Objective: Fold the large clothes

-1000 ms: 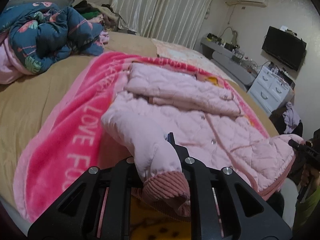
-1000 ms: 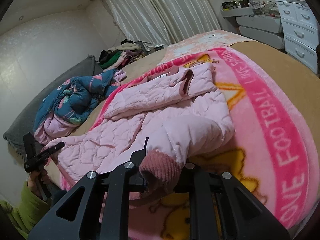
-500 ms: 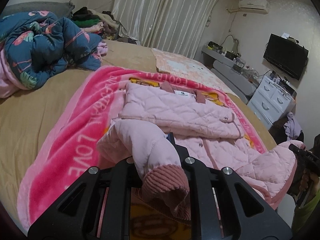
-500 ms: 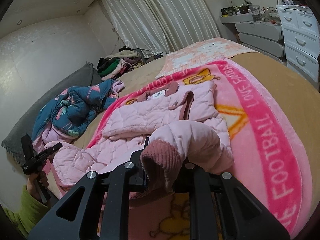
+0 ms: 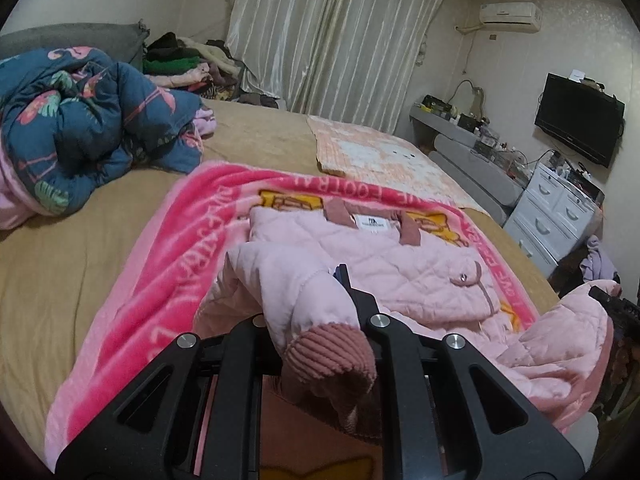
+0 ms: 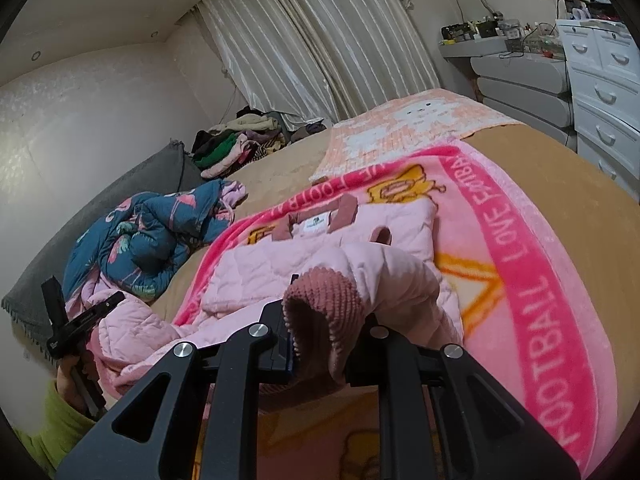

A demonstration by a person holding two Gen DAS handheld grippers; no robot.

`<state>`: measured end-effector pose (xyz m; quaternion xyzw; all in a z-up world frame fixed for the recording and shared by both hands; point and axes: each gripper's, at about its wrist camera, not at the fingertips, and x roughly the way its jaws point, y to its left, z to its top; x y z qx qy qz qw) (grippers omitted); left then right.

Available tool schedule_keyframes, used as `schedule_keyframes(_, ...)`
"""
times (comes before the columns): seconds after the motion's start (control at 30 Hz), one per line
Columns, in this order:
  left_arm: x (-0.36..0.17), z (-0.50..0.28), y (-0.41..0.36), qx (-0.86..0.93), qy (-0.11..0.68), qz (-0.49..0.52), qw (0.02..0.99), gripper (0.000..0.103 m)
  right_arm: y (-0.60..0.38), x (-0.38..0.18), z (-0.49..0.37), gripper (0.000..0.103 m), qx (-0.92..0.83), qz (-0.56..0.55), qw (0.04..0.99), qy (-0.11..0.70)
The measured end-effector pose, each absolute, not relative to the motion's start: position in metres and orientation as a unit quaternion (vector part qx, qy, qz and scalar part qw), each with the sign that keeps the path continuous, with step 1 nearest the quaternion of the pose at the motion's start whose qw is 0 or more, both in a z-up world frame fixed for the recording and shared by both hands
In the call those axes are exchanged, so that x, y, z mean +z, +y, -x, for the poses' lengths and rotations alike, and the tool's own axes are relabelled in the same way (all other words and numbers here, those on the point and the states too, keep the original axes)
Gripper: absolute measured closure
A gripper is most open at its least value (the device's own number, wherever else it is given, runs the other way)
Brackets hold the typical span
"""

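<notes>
Both cuffs (image 5: 330,354) higher, tool-clamped.

L tongs (image 5: 320,320) clamped tight on a ribbed cuff (image 5: 332,356), tilted somewhat downward. R tongs (image 6: 324,320) likewise clamped on the other cuff (image 6: 324,304), same downward tilt. In R view, hand (image 6: 70,380) w/ green sleeve (image 6: 60,420) grips the L handle at frame's left edge.
</notes>
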<state>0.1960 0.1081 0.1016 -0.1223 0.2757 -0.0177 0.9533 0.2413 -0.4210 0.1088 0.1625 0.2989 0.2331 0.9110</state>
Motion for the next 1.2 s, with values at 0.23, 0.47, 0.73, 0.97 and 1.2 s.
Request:
schedule_keyframes(0.23,0.111,-0.219,0.104,-0.009,0.269,0.113,0.957,0.095,-0.418,0.118,-0.273,0.088,0.231,-0.165,0.913,0.294)
schedule_keyframes(0.47,0.113,-0.248,0.106,-0.001,0.267,0.115,0.957,0.095,-0.419,0.120,-0.305,0.088,0.222,-0.171,0.912,0.301)
schedule_keyframes(0.73,0.110,-0.282,0.106,0.015,0.270,0.107,0.957,0.095,-0.423,0.109,-0.345,0.088,0.212,-0.192,0.905,0.315)
schedule_keyframes(0.97,0.093,-0.313,0.111,0.038,0.284,0.104,0.953,0.093,-0.420,0.092,-0.385,0.088,0.200,-0.210,0.895,0.338)
schedule_keyframes(1.2,0.070,-0.346,0.117,0.060,0.311,0.096,0.944,0.092,-0.424,0.066,-0.425,0.084,0.185,-0.253,0.871,0.378)
